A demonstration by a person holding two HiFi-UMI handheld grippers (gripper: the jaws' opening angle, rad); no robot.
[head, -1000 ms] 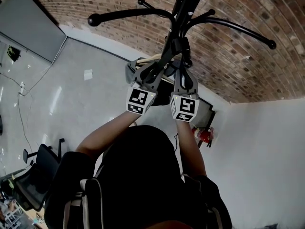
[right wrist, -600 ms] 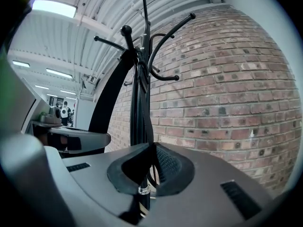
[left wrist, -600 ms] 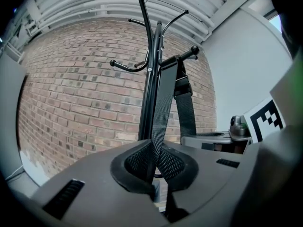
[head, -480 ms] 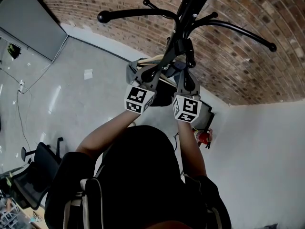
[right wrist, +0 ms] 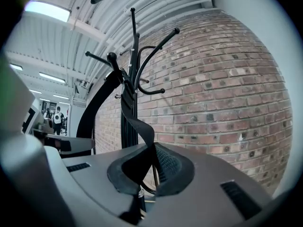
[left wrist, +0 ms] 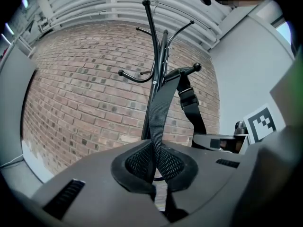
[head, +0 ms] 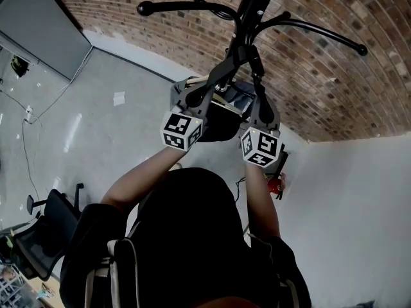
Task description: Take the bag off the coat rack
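The black coat rack point(head: 255, 2) stands against the brick wall, and the bag point(head: 232, 99) hangs below its hooks. The bag's black webbing strap point(left wrist: 158, 112) loops over a knobbed hook point(left wrist: 188, 70). My left gripper point(left wrist: 154, 167) is shut on one run of the strap, which rises taut from its pads. My right gripper point(right wrist: 150, 167) is shut on the other, twisted run of the strap point(right wrist: 136, 122), which leads up to the same hook point(right wrist: 112, 58). In the head view both grippers, left point(head: 231, 58) and right point(head: 256, 61), reach up side by side at the pole.
A brick wall point(head: 321, 76) is behind the rack, with a white wall point(head: 359, 204) at the right. A red fire extinguisher point(head: 276, 183) stands on the floor near the corner. An office chair point(head: 48, 230) and a cable point(head: 29, 153) are at the left.
The two marker cubes have drawn apart and sunk a little below the rack. The strap runs now slant from the hook down to each gripper.
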